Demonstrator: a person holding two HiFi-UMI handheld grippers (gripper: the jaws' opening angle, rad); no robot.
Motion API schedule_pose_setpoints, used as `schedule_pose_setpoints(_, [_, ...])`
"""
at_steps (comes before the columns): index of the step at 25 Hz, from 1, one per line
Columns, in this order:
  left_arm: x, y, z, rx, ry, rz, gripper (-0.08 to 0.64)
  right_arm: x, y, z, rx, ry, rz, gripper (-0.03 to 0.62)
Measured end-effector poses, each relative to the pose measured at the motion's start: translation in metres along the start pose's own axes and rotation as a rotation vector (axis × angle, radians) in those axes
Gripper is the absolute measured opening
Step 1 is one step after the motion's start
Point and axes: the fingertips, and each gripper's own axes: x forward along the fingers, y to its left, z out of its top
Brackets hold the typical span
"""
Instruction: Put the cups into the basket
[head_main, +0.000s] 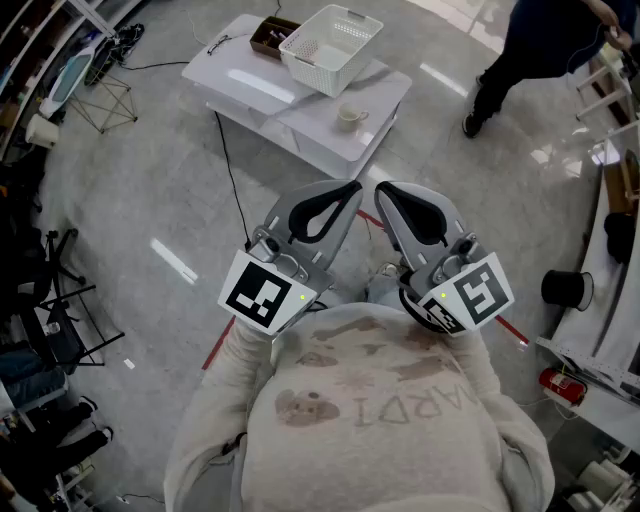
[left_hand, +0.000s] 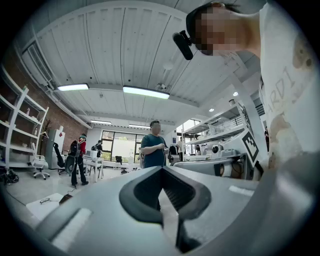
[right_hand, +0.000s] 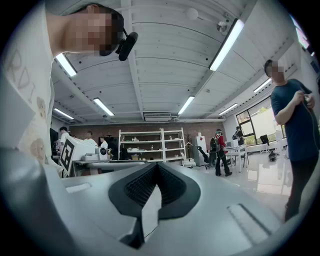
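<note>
Two tools pressed together, left tool (head_main: 353, 187) and right tool (head_main: 381, 188); one cup (head_main: 350, 116) near one basket (head_main: 322, 73).

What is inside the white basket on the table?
Nothing visible: the basket shows only its bare perforated floor, though its near wall hides a strip. The cup stands outside it on the table.

One cup (head_main: 349, 116), one basket (head_main: 318, 72), one table (head_main: 245, 82)
</note>
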Motion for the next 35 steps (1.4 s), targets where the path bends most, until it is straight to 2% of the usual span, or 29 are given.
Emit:
schedule_pose_setpoints(16, [-0.011, 0.021, 0.001, -0.011, -0.02, -0.005, 0.0, 0.021, 0.009, 0.001, -0.015, 0.003, -0.009, 0.027])
schedule_pose_setpoints(24, [-0.023, 0.039, -0.004, 0.014, -0.02, -0.005, 0.0, 0.028, 0.007, -0.001, 0.028, -0.019, -0.048, 0.028])
schedule_pose_setpoints(29, [-0.011, 0.05, -0.012, -0.01, -0.007, 0.005, 0.0, 0.029, -0.009, -0.003, 0.036, 0.002, -0.04, 0.028])
schedule_pose_setpoints(35, [0.025, 0.067, -0.02, 0.001, -0.005, 0.045, 0.0, 0.039, -0.052, -0.005, 0.041, 0.0, -0.002, 0.028])
